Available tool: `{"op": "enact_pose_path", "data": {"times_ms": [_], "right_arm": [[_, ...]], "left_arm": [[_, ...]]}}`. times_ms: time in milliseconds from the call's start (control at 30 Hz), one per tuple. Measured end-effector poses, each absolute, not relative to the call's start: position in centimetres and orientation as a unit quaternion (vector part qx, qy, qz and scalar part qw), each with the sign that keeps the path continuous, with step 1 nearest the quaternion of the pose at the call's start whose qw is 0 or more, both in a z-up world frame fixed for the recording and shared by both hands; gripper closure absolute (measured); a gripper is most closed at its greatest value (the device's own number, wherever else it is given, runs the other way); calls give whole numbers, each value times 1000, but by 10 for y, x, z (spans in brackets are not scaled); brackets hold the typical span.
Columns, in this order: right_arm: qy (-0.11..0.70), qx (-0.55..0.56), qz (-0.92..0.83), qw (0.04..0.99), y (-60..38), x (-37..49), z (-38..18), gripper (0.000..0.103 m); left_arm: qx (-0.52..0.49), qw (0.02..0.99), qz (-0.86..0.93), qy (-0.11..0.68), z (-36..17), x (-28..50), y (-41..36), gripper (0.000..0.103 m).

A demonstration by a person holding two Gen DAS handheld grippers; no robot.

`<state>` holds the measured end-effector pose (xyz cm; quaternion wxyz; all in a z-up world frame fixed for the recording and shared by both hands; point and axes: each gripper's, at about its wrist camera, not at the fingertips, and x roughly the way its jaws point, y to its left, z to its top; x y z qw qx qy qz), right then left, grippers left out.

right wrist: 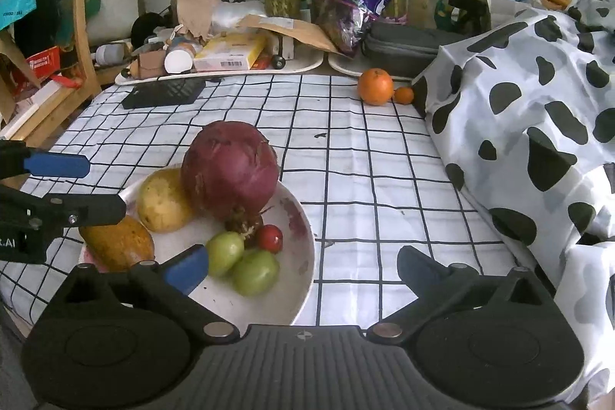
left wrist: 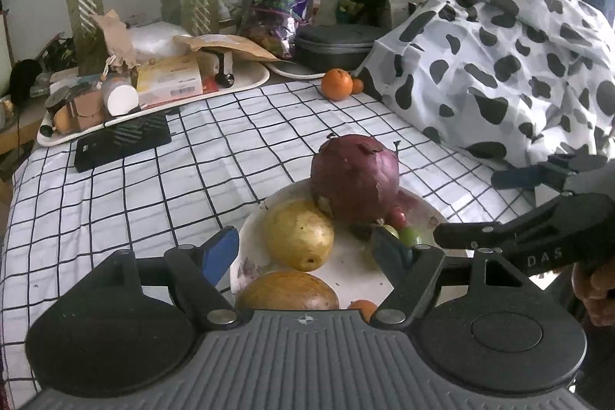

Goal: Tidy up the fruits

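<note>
A white plate (right wrist: pixel 300 248) on the checked cloth holds a big red onion (right wrist: pixel 230 170), a yellow potato (right wrist: pixel 163 200), a brown-orange fruit (right wrist: pixel 119 243), two green tomatoes (right wrist: pixel 255 271) and a small red fruit (right wrist: pixel 270 238). My left gripper (left wrist: pixel 303 252) is open over the plate (left wrist: pixel 353 264), its fingers either side of the potato (left wrist: pixel 299 235), behind which sits the onion (left wrist: pixel 355 177). My right gripper (right wrist: pixel 303 266) is open and empty at the plate's right edge. An orange (right wrist: pixel 376 86) and a small orange (right wrist: pixel 403 95) lie at the far edge; the left wrist view shows them too (left wrist: pixel 336 84).
A cow-print cover (right wrist: pixel 538 122) rises along the right side. A black flat device (right wrist: pixel 163 93) lies on the cloth at the far left. Cluttered white trays (right wrist: pixel 215 64), a grey case (right wrist: pixel 403 45), a purple bag and potted plants stand behind.
</note>
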<state>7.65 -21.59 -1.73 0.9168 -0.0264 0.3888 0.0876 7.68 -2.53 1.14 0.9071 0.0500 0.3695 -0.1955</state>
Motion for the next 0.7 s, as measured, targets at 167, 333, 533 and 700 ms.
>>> {"op": "enact_pose_path", "data": {"times_ms": [167,333,533,700], "right_arm": [[389,-22,83,917,-218,78,-17,0],[390,-28,83,917,-215,78,-17,0],[392,-37,83,915,-214,78,-18,0],[401,-42,76,912,-212,75,-20,0]], "left_arm": [[60,906,-196,370,10,76,-27,28],[61,906,-195,370,10,76,-27,28],[65,905,-194,373,8,76,-28,28],[72,905,-188,375,8,71,-31,28]]}}
